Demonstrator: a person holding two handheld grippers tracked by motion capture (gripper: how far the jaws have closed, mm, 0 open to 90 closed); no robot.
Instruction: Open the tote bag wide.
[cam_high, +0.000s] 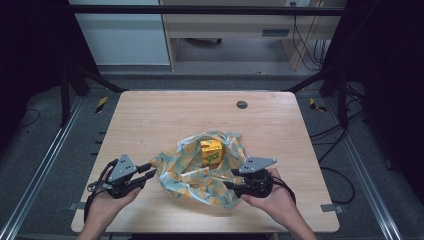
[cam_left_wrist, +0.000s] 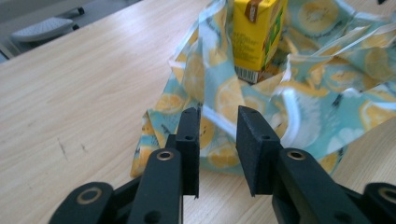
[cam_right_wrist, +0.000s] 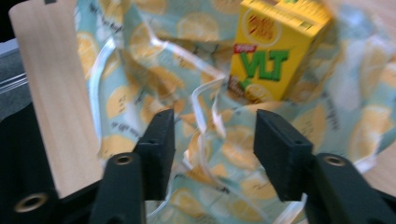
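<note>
Bag edges are what the next move turns on — the lemon-print plastic bag lies crumpled between the two grippers near the front of the wooden table, with a yellow juice carton standing upright inside it, toward its far side. The left gripper sits just off the bag's left edge; the right gripper is over its right flap. Both sets of jaws are parted, pinching nothing — film lies beyond each gap, and the right looks nearer to a loose white handle strip.
</note>
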